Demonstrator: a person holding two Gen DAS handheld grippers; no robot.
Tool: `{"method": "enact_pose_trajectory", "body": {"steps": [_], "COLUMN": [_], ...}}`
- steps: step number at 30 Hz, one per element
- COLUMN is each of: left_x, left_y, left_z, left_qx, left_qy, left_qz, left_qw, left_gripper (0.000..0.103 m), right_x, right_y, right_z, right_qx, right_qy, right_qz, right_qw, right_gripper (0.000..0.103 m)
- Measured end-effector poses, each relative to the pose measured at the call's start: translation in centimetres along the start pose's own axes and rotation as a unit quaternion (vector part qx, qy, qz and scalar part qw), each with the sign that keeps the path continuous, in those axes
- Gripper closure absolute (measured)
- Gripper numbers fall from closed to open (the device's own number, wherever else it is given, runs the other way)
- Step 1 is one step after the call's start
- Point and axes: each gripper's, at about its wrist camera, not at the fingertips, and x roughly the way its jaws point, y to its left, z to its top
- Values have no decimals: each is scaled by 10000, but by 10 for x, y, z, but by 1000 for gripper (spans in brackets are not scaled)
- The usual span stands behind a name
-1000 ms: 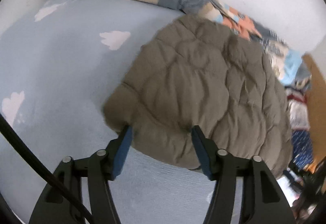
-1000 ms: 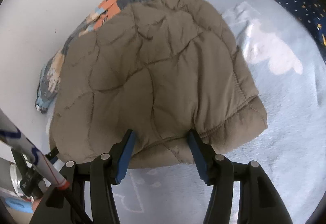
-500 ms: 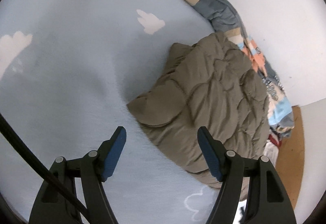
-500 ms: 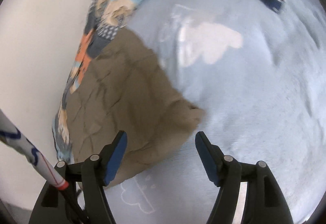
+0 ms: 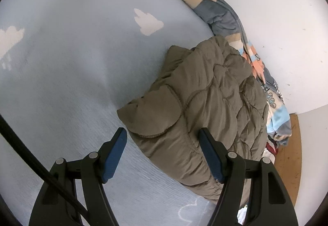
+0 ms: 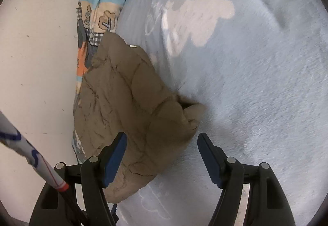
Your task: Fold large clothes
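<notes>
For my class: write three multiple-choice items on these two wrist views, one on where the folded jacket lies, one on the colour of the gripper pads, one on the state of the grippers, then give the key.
1. Where does the jacket lie?
A. on the blue blanket, beside the patterned quilt along the wall
B. on the wooden floor
C. hanging from a hook

2. What colour are the pads of the gripper?
A. red
B. blue
C. white

3. How do the left gripper and right gripper stand?
A. both clamped on the jacket
B. one clamped, one open
C. both open

Key: 1 A, quilt borders the jacket; 2 B, the inner faces are blue; 3 C, gaps show beside each pad.
</notes>
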Motion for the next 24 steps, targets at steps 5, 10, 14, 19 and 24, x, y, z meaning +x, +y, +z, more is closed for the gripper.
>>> {"method": "enact_pose_trajectory", "body": {"steps": [5,10,14,19,24], "left_x": [-6,-3,-4,-5,-5], "left_y": [-9,-10,-14,-24,-37], "left_z": [1,-2,-5,-9,-17], "left_qx": [336,363,467,821,1259], "left_qy": [-240,-195,-290,-542,-860], "left_qz": [288,249,389,706,1098], "left_qw": [9987,9988,9977,9926,9822], "left_gripper": [32,32,32,32,32], "right_x": [5,2,0,2,7], "right_y": [7,-1,-5,-2,-1], "right_z": [-3,-2,-1,-2,-3], "right_qx": [-133,9,26,-34,10], "right_qy": [45,-13,-35,-25,-5], "right_qz": [-82,-87,-76,-71,-55], "right_qw": [9999,10000,10000,10000,10000], "right_gripper": [27,27,27,26,26]}}
